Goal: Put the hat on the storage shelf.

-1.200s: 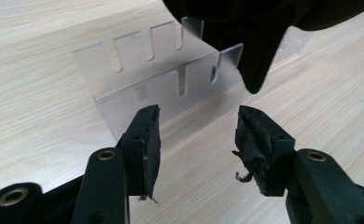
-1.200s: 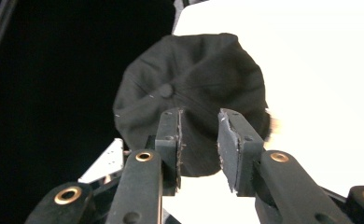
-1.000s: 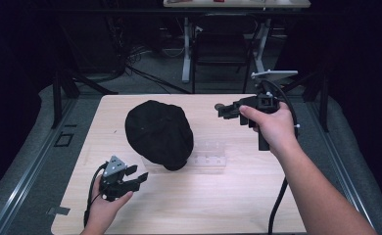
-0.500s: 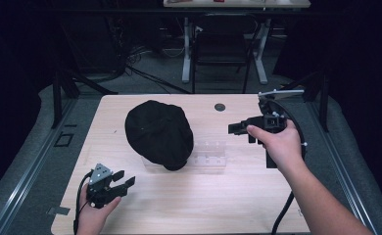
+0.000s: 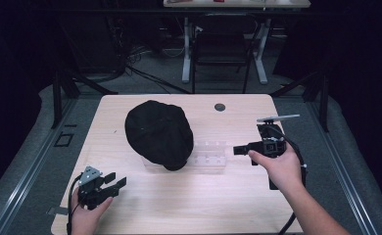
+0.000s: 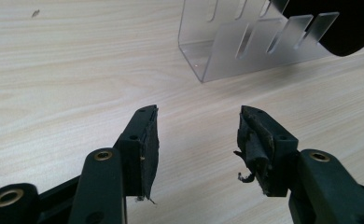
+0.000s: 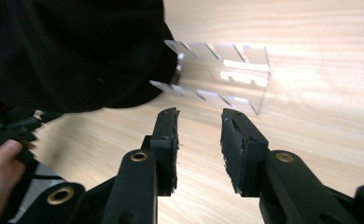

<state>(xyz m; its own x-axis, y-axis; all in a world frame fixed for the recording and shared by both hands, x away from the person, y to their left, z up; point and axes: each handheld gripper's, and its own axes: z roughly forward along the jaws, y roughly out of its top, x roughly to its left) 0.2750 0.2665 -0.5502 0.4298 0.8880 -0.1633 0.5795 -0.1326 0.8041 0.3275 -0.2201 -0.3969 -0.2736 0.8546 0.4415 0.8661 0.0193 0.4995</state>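
A black cap (image 5: 158, 134) rests over the left end of a clear slotted acrylic rack (image 5: 209, 155) in the middle of the wooden table (image 5: 189, 205). My left gripper (image 5: 114, 180) sits near the table's front left corner, open and empty, pointing toward the rack. In the left gripper view its gripper (image 6: 199, 114) faces the rack (image 6: 245, 46) and the cap's edge (image 6: 348, 23). My right gripper (image 5: 239, 150) hovers just right of the rack, jaws apart with nothing between them. In its own view the right gripper (image 7: 199, 116) faces the rack (image 7: 227, 77) and cap (image 7: 73, 51).
A small dark round grommet (image 5: 220, 106) is set in the table near its far edge. A chair and desk legs (image 5: 223, 54) stand on the floor beyond. The other hand (image 7: 0, 163) shows at the lower left of the right gripper view.
My right gripper has come down from the far right toward me, ending beside the rack's right end. My left gripper has drifted slightly left toward the front corner.
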